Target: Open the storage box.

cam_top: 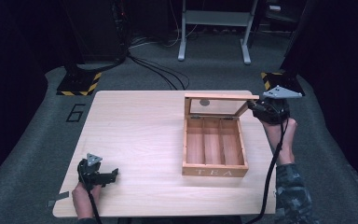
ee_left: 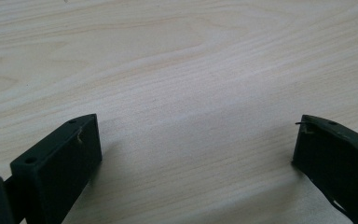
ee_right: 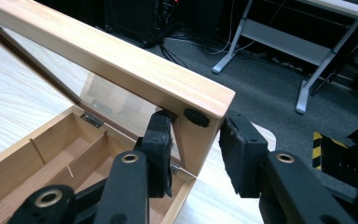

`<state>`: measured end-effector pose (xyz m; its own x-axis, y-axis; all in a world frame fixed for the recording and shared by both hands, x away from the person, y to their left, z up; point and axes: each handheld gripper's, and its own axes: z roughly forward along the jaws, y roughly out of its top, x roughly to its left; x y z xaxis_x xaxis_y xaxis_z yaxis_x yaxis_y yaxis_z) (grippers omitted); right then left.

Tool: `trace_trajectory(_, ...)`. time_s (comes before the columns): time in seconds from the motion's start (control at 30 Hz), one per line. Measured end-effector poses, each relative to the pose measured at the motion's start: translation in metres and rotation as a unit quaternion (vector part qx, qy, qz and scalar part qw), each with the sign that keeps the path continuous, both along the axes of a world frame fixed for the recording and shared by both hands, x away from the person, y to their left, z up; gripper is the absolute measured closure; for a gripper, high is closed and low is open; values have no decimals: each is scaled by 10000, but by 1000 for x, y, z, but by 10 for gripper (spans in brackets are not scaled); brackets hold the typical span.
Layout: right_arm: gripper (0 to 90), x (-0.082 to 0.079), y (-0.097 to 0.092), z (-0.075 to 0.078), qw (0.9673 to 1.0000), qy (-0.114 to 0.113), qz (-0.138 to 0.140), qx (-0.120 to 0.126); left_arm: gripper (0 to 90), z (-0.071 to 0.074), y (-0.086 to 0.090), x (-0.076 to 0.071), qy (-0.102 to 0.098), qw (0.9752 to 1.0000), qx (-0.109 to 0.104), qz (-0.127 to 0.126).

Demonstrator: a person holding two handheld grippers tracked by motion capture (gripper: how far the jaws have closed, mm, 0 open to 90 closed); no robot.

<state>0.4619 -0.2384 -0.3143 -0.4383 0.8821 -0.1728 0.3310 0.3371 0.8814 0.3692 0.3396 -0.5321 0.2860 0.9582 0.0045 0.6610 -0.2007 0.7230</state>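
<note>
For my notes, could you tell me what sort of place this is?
Probably a lab or recording studio: dark curtains, stand bases with hazard-striped tape, loose cables on grey carpet, and a lone table bearing a tea box.

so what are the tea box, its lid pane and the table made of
Tea box: light wood by its visible grain, smooth matte finish, TEA marked on the front.
Lid pane: see-through, so glass or clear plastic; which is unclear.
Table: pale wood-grain top, possibly laminate.

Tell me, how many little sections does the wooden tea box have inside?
3. The tea box has a left compartment, a middle compartment and a right compartment, side by side under the raised lid. None seems hidden.
</note>
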Motion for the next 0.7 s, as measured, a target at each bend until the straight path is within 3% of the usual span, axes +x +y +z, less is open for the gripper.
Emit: trace_trajectory(0.7,640,8,0,4,10000,56,-28,44,8,0,0,0,-1,10000,3,5)
